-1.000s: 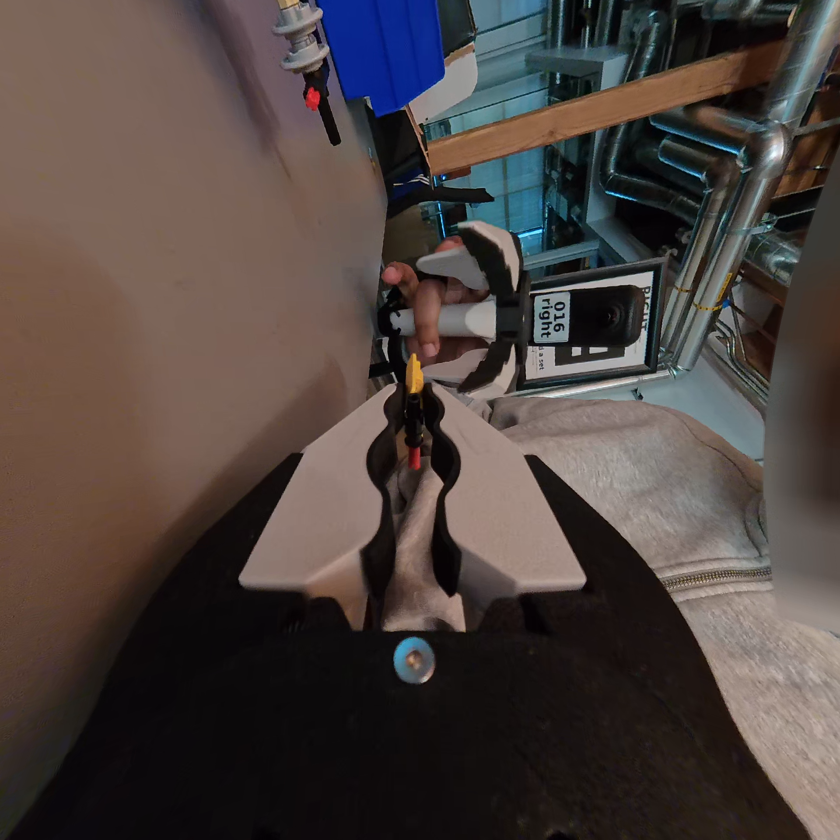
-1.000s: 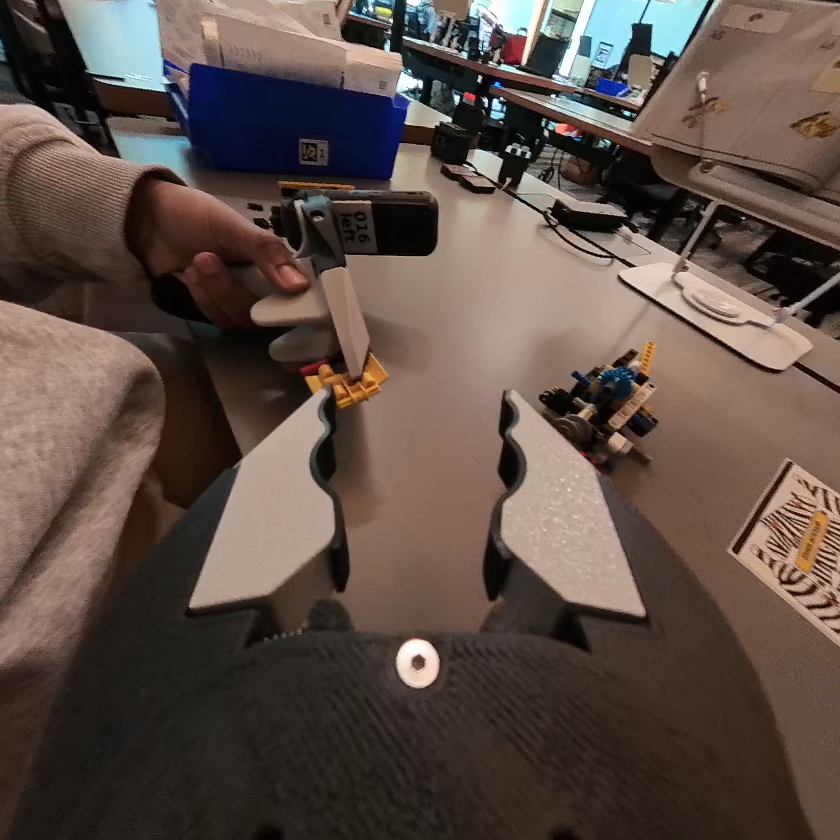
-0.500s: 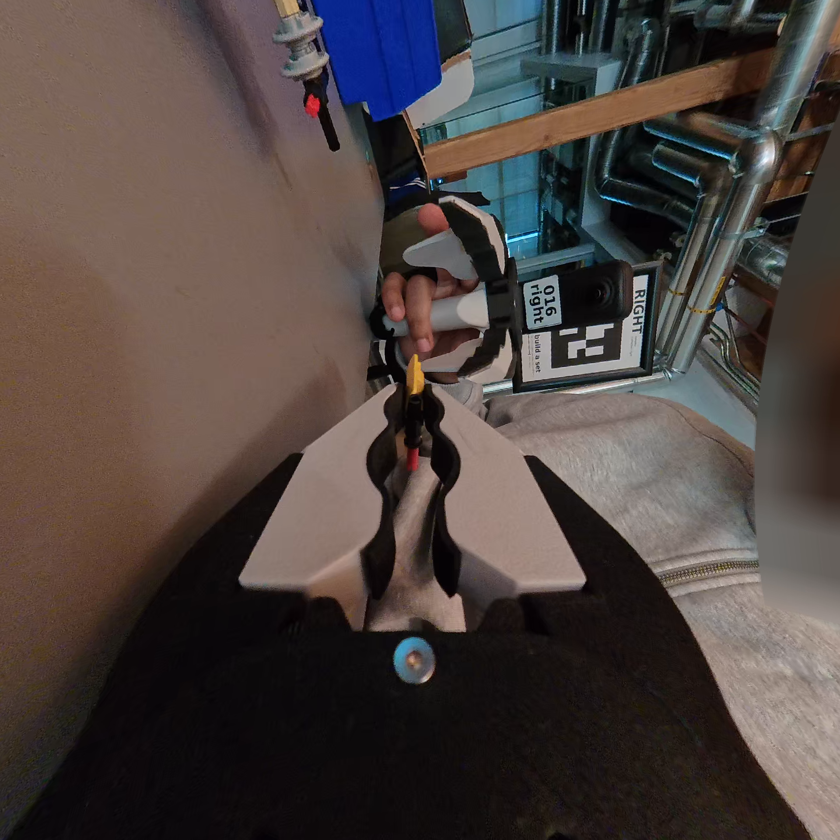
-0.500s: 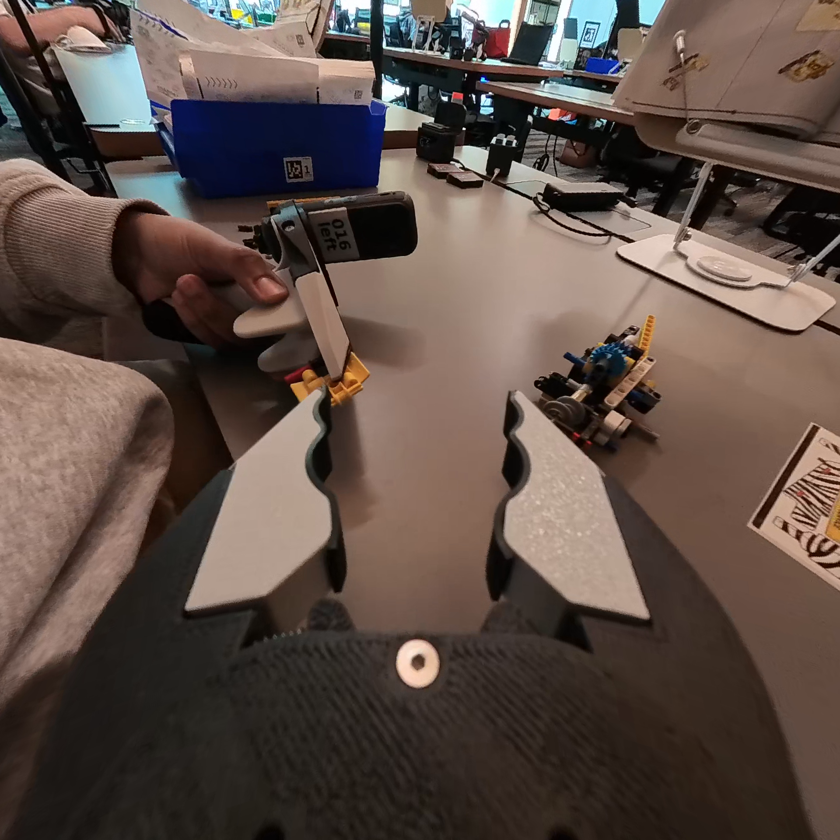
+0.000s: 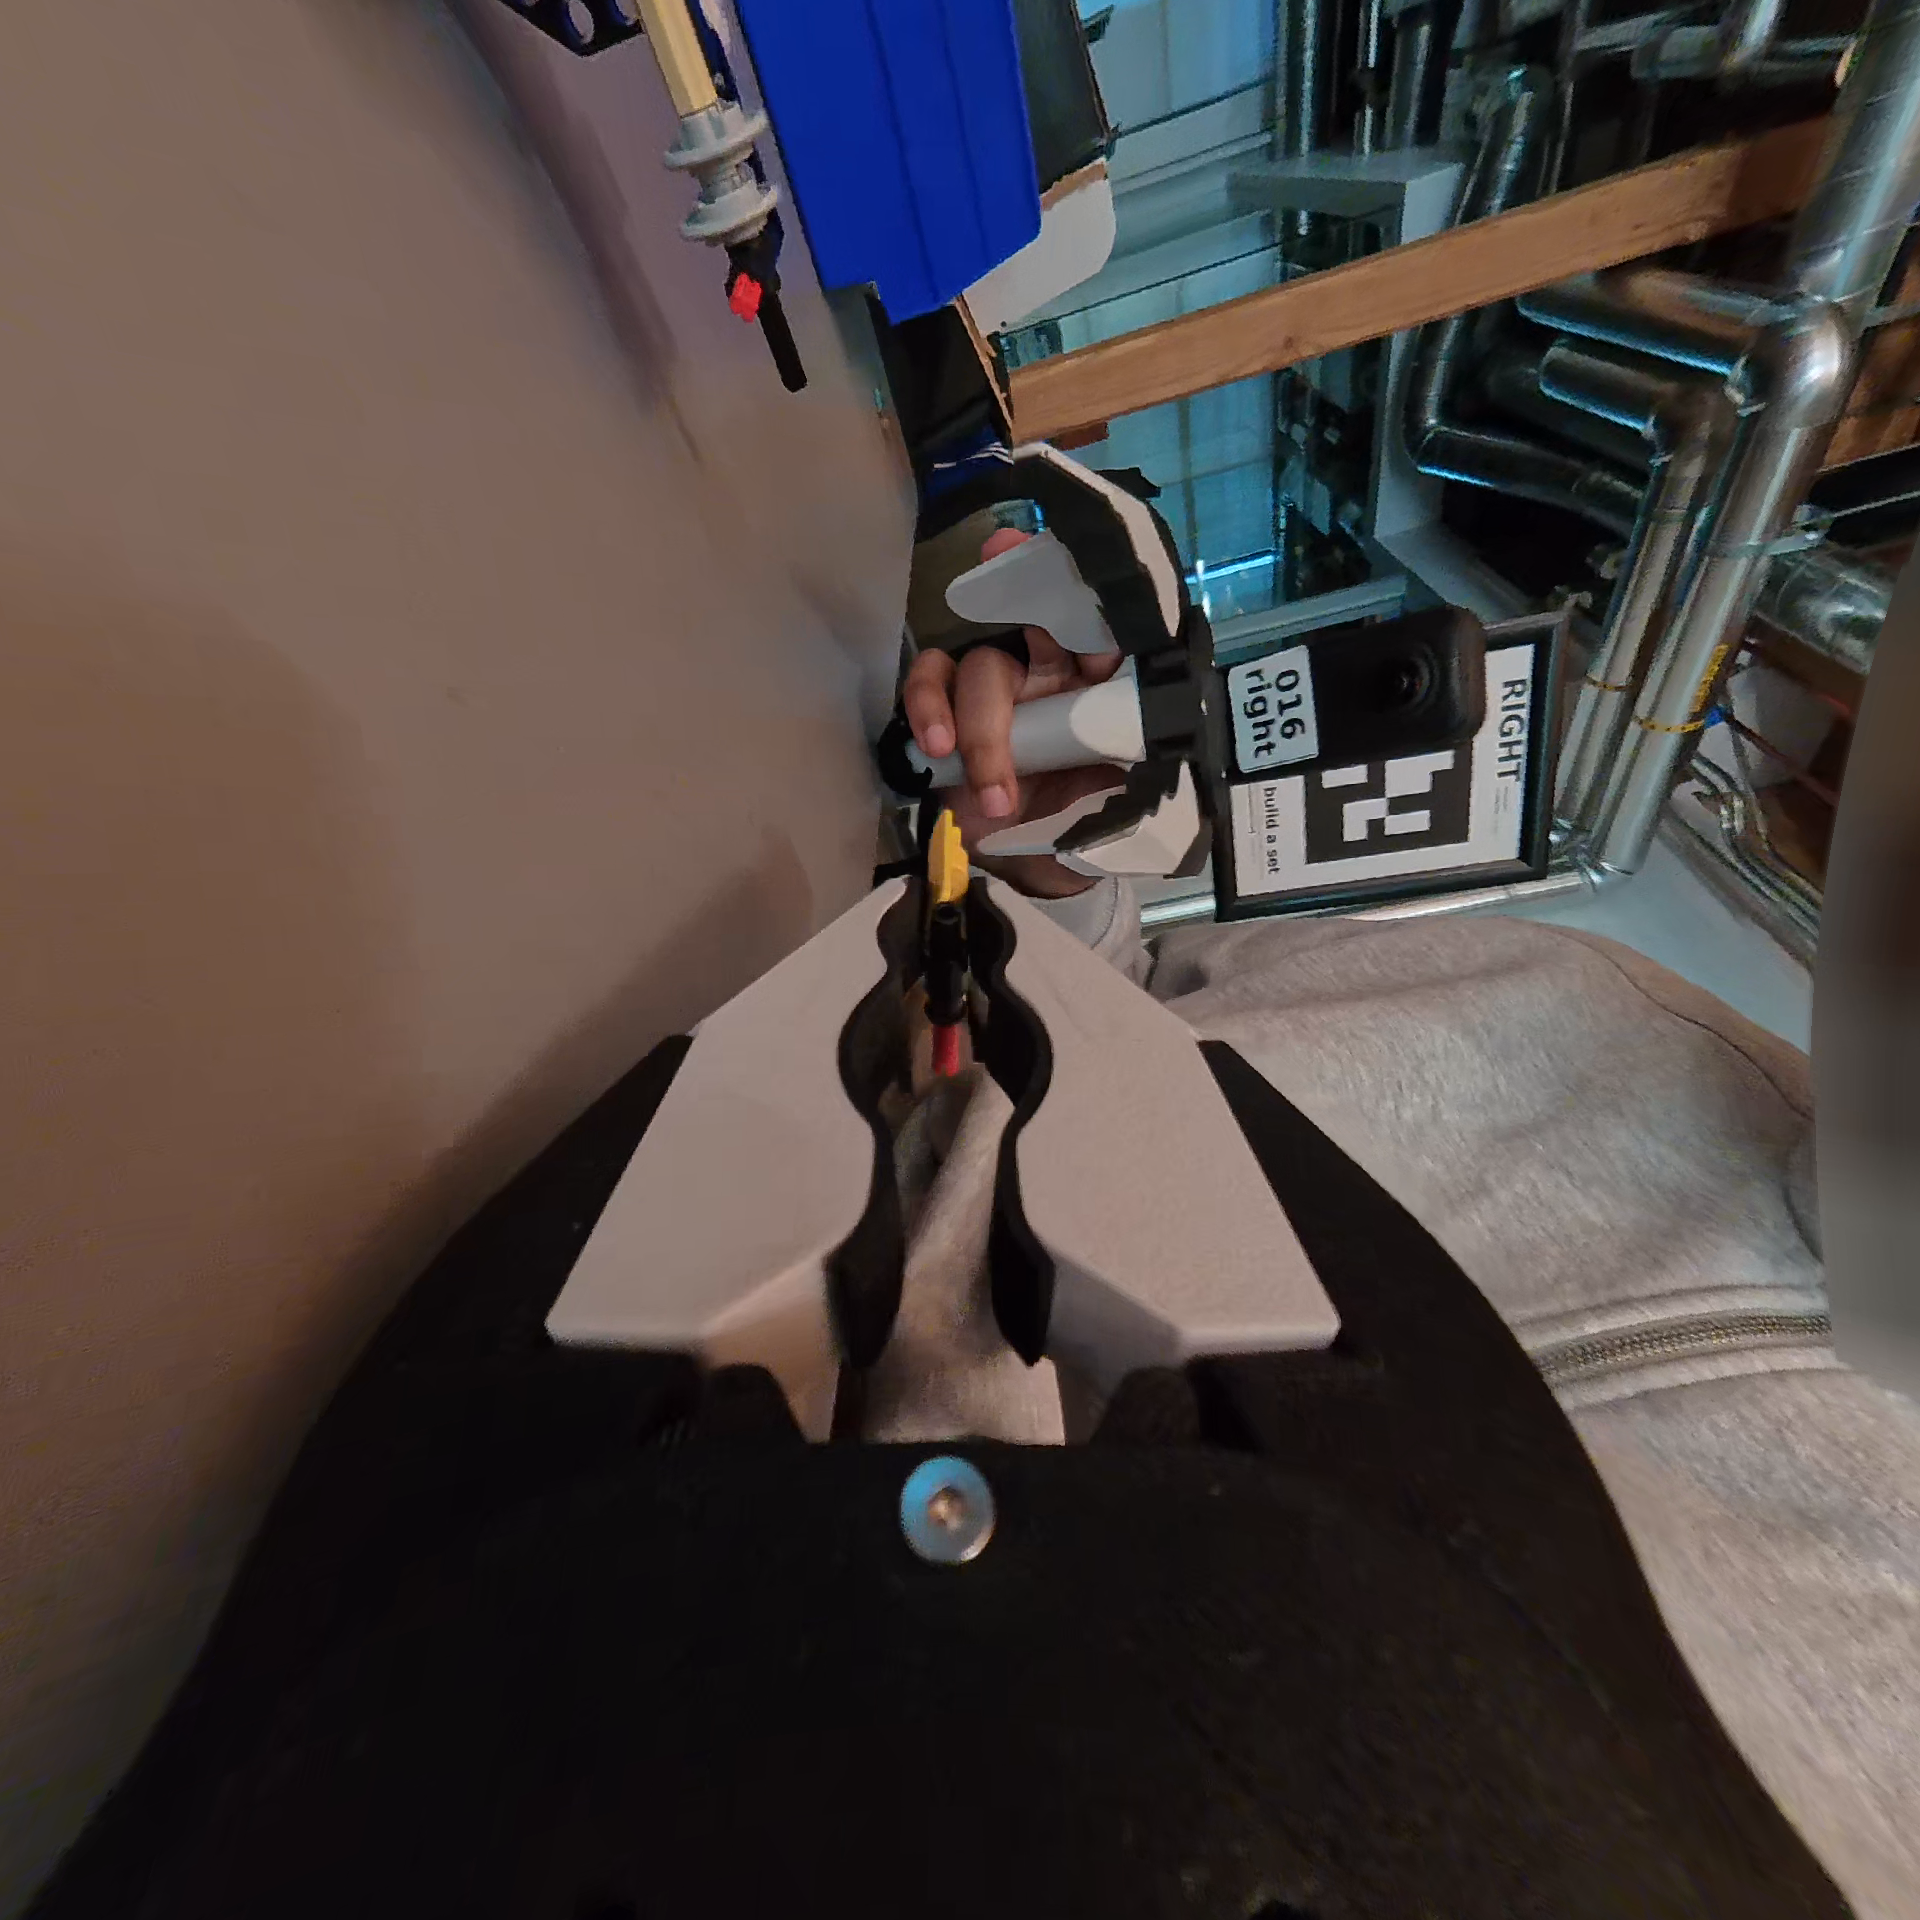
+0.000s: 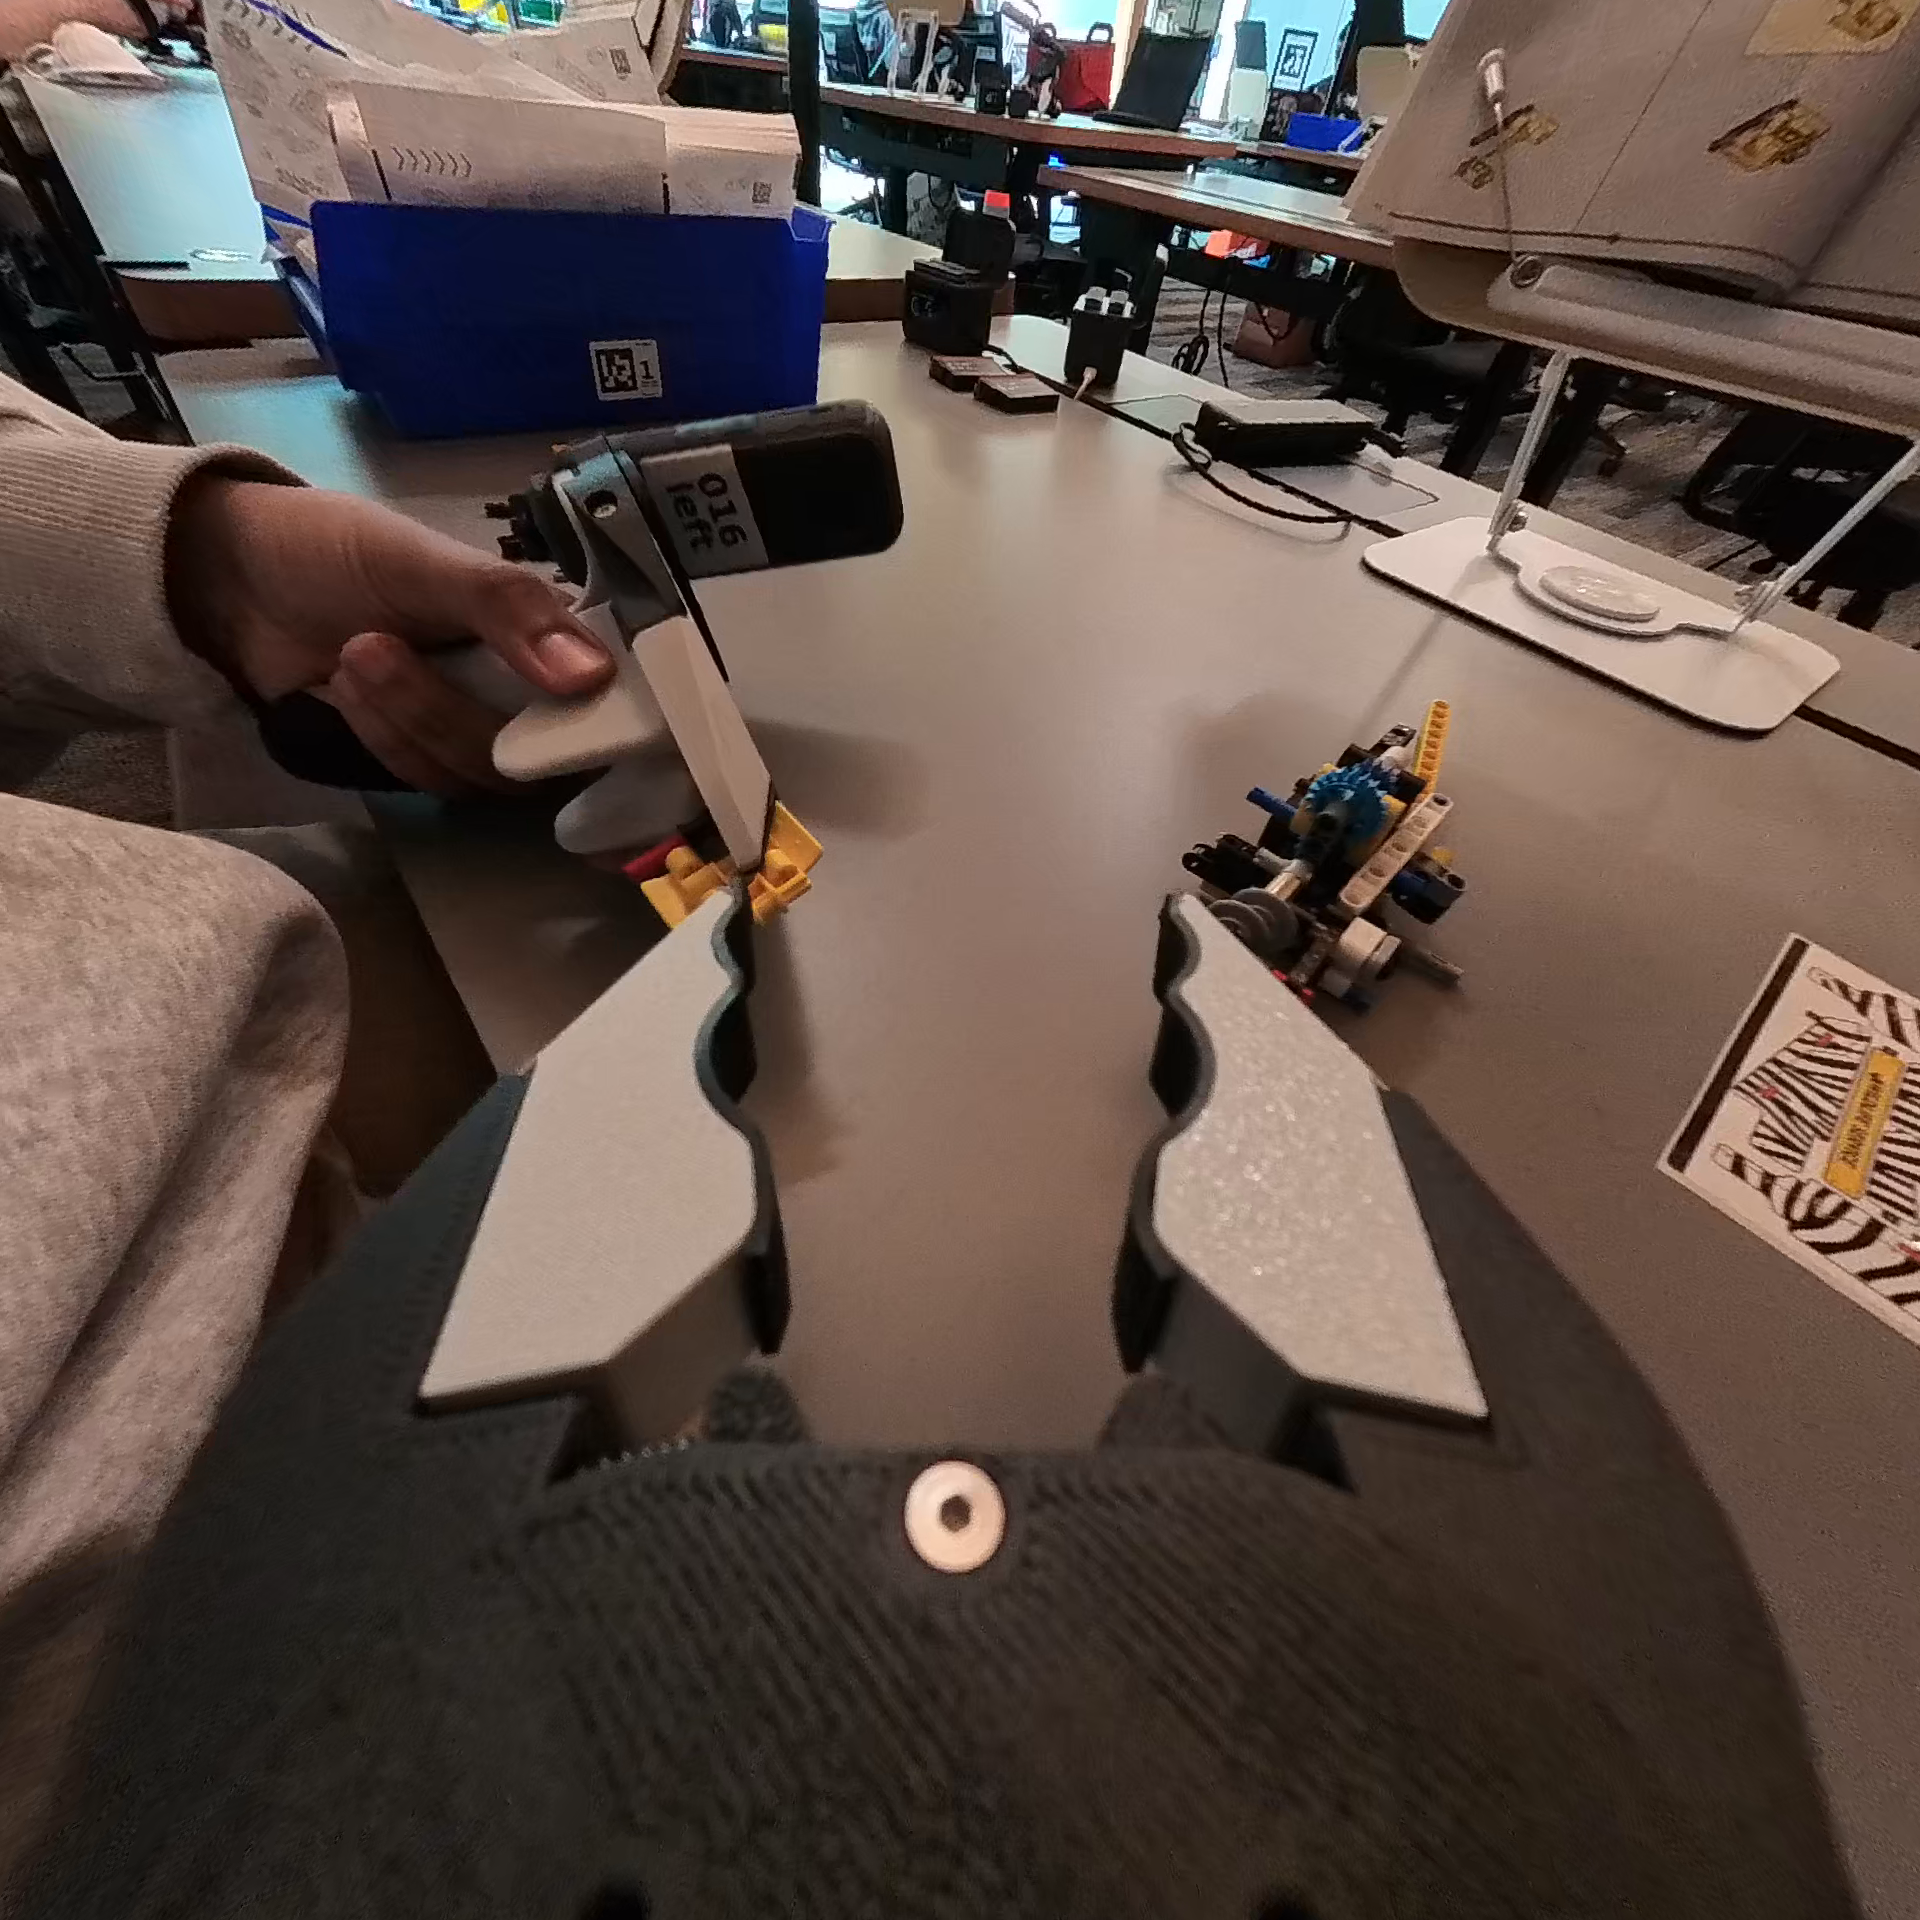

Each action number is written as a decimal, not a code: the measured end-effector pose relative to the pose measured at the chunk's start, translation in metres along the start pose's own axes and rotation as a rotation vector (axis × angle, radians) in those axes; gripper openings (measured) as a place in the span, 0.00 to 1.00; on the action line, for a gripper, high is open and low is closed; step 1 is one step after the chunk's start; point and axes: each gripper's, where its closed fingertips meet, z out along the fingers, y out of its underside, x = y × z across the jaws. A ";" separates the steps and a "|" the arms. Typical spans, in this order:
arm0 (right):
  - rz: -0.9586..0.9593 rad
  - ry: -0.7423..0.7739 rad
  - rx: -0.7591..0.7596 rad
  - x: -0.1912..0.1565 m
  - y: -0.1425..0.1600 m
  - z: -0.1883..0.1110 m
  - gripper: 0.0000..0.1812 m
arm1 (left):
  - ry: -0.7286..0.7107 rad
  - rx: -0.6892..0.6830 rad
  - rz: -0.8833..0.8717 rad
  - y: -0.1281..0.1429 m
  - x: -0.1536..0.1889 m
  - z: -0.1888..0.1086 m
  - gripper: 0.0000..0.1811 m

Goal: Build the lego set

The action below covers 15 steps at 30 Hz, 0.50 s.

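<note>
My left gripper is shut on a small yellow, black and red lego piece, held edge-on at the fingertips. In the right wrist view it holds the yellow piece low over the grey table, near its front edge. My right gripper is open and empty above the table, its left fingertip close to the yellow piece. It also shows in the left wrist view, open. A partly built lego model with a blue gear lies on the table just beyond my right finger.
A blue bin with papers stands at the back left. A white stand base, a power adapter and a zebra-print card lie to the right. Loose lego axle parts lie near the bin. A grey sleeve is at the left. To the zebra-print card: right tips about 25 cm, left tips about 30 cm.
The right gripper has shifted slightly and stays open. The left gripper stays shut on the yellow piece and has barely moved.
</note>
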 end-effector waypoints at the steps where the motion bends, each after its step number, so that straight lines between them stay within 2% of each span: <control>1: -0.002 0.003 -0.002 0.000 0.000 0.000 0.42 | -0.022 0.002 0.016 0.000 -0.002 0.000 0.02; 5: -0.006 0.007 -0.002 0.001 0.000 0.000 0.42 | -0.304 -0.047 0.228 0.001 -0.031 -0.001 0.03; 10: -0.020 0.009 -0.007 0.000 0.001 0.000 0.41 | -0.314 -0.018 0.227 -0.005 -0.031 -0.004 0.03; 15: -0.030 0.012 -0.013 -0.001 0.002 0.000 0.41 | -0.482 -0.082 0.359 -0.005 -0.042 -0.014 0.04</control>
